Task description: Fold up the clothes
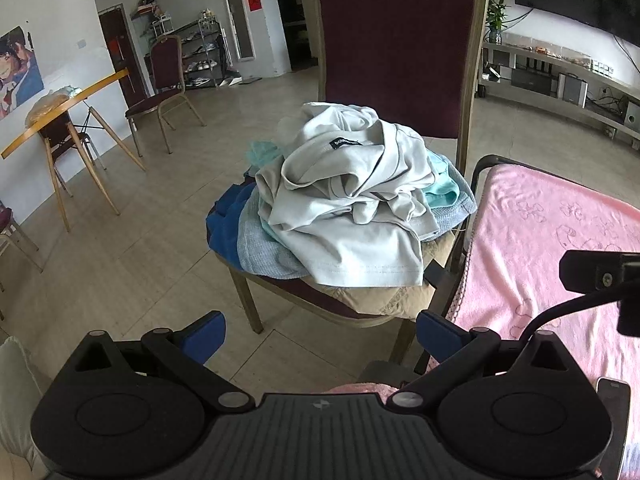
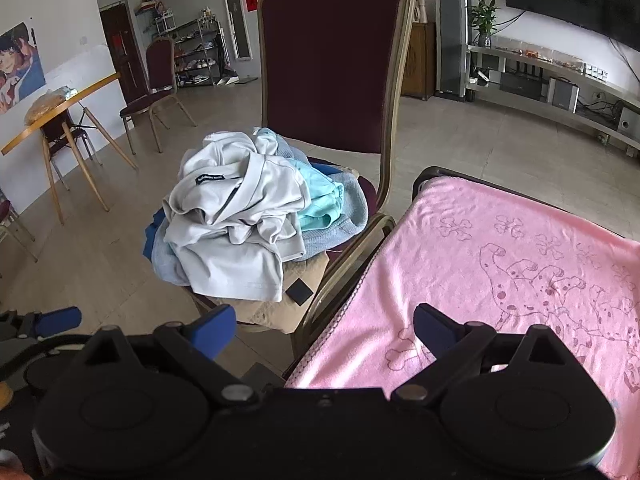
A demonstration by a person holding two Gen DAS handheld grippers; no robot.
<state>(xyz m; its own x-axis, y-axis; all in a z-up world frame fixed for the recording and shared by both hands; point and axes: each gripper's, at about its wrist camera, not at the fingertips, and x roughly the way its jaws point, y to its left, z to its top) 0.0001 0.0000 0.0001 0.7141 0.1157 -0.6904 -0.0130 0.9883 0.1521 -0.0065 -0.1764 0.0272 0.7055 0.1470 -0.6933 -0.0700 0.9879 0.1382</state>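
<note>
**Crumpled pile ahead of the left gripper**

A tiled living room: the heap of clothes (image 1: 344, 200) sits unfolded on the maroon chair (image 1: 400, 40), beside a pink towel (image 2: 500, 260). Left gripper (image 1: 320, 334) faces it squarely, nearer; right gripper (image 2: 324, 330) sees it leftward. Both are wide open and empty.

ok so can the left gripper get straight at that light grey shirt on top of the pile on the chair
Probably yes. The left gripper is open and points at the light grey shirt, which lies on top of the pile on the chair. Only bare floor shows between them; the pink blanket lies off to the right.
</note>
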